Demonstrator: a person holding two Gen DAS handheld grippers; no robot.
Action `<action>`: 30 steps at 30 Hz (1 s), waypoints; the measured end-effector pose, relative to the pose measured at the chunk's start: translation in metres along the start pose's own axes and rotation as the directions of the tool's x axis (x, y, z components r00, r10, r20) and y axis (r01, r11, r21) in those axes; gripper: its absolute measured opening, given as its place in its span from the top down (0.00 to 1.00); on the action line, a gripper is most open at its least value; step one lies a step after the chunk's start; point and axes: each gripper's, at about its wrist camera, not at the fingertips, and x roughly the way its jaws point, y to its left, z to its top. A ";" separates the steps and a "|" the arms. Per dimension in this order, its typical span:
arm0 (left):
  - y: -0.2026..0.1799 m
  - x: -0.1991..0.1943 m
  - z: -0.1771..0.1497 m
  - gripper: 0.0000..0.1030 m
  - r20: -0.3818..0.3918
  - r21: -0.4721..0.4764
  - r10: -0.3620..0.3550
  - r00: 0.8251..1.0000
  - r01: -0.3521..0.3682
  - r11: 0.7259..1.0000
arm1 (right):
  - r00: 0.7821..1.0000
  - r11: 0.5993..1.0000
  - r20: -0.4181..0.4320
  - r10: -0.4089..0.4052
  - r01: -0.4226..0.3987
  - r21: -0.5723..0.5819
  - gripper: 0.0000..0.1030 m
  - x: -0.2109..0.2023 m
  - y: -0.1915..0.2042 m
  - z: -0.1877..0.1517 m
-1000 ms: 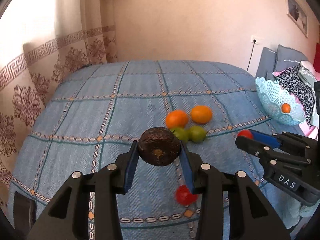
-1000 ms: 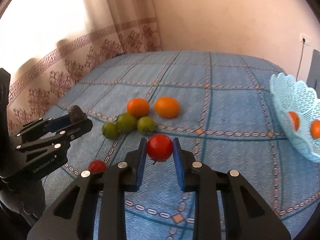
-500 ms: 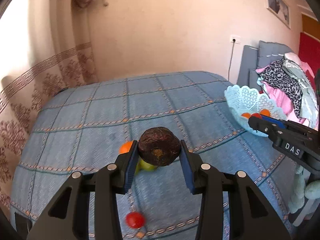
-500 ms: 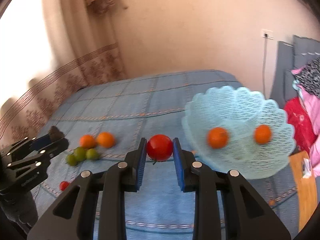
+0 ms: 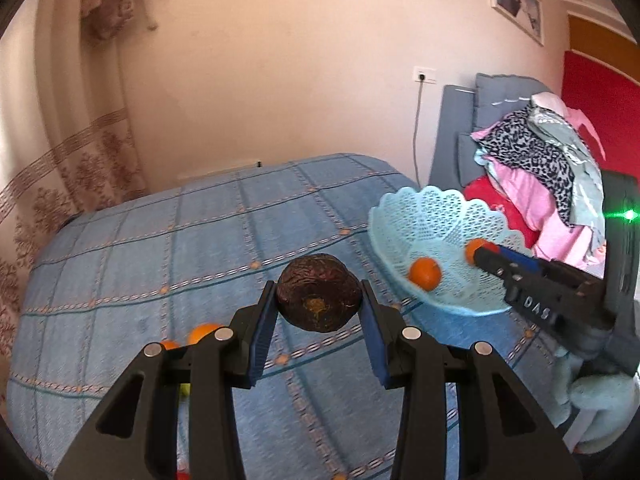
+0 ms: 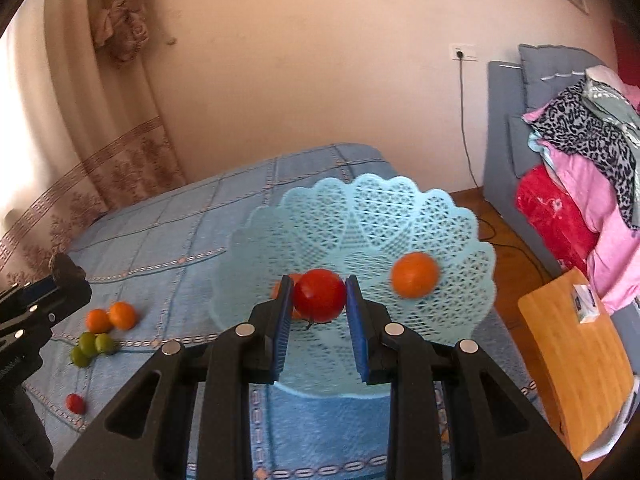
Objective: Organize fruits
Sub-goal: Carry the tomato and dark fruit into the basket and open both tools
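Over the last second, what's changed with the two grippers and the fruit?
Both grippers swung right, from the loose fruit toward the blue basket. The right gripper now holds its red tomato over the basket. The left gripper still clamps the dark brown fruit. Nothing released.

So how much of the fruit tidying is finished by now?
Two oranges already sit in the blue lace basket. In hand: the right gripper holds a red tomato over the basket, and the left gripper carries a dark wrinkled fruit. Left on the bed: two oranges, three green fruits and a small red one.
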 end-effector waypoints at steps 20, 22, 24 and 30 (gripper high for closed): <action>-0.058 0.072 0.024 0.61 -0.070 0.048 -0.118 0.991 0.122 0.991 | 0.986 0.978 0.089 -0.143 0.127 0.166 0.47 -0.003 -0.043 -0.001; -0.061 0.077 0.024 0.61 -0.081 0.046 -0.127 0.989 0.131 0.990 | 0.985 0.976 0.086 -0.150 0.133 0.174 0.47 -0.001 -0.045 -0.001; -0.065 0.082 0.024 0.60 -0.091 0.046 -0.142 0.986 0.146 0.988 | 0.984 0.973 0.083 -0.159 0.142 0.183 0.47 -0.001 -0.048 -0.001; -0.068 0.090 0.021 0.46 -0.104 0.015 -0.172 0.980 0.174 0.985 | 0.980 0.967 0.082 -0.181 0.162 0.197 0.46 -0.001 -0.052 -0.002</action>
